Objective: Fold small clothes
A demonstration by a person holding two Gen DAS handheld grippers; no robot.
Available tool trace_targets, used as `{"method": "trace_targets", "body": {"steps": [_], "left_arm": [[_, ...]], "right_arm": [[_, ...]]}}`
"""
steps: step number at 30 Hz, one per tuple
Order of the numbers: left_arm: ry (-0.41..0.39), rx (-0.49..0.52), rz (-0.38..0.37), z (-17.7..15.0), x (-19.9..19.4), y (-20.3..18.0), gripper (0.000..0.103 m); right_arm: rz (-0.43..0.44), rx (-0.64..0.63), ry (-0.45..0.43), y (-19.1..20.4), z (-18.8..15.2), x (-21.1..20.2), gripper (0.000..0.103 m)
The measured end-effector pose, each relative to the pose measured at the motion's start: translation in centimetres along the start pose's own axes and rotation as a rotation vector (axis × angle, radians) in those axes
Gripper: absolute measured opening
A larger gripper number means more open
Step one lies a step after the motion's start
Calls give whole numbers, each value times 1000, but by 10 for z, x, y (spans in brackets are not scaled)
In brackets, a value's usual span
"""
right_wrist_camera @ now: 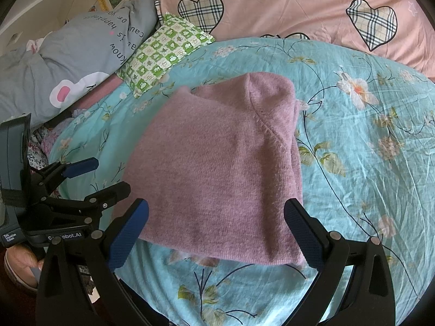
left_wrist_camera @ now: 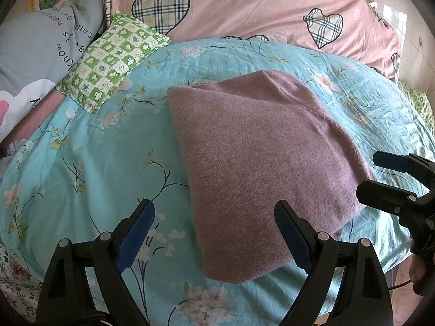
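The mauve knitted garment (right_wrist_camera: pixel 217 168) lies in the middle of the frame on the turquoise floral bedsheet (right_wrist_camera: pixel 367 163), already doubled into a compact, roughly rectangular packet with a seam running across its upper right part. Both the left tongs (left_wrist_camera: pixel 214 233) and the right tongs (right_wrist_camera: pixel 217 233) are spread wide and grip nothing, hovering just short of its near edge. Judging by this, the folding looks nearly or wholly done, with perhaps one last halving or a tidy-up left.
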State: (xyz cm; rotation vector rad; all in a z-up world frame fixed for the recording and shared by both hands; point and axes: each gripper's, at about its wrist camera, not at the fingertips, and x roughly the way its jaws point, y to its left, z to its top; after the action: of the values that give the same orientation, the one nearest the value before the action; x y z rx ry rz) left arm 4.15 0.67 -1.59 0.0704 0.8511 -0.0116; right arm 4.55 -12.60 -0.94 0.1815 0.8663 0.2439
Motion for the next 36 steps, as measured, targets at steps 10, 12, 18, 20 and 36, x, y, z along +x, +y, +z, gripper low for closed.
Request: {"method": "trace_targets", "body": {"steps": [10,12,18,20,36], "left_arm": [[-2,2,2,0,-2,-2,90],[-2,3,2,1,-2,-3,90],[-2,2,1,1,-2,-3,90],[-3,2,2,1,-2,-3,90],[-10,8,3,2,-3,-1,90]], "right_arm": [[3,2,0,-2,0,-1,100],[3,2,0,-2,0,-1,100],[3,2,0,-3,-1,-2,100],[3,3,0,-3,-1,-2,100],[4,2,0,-2,-2,-2,100]]}}
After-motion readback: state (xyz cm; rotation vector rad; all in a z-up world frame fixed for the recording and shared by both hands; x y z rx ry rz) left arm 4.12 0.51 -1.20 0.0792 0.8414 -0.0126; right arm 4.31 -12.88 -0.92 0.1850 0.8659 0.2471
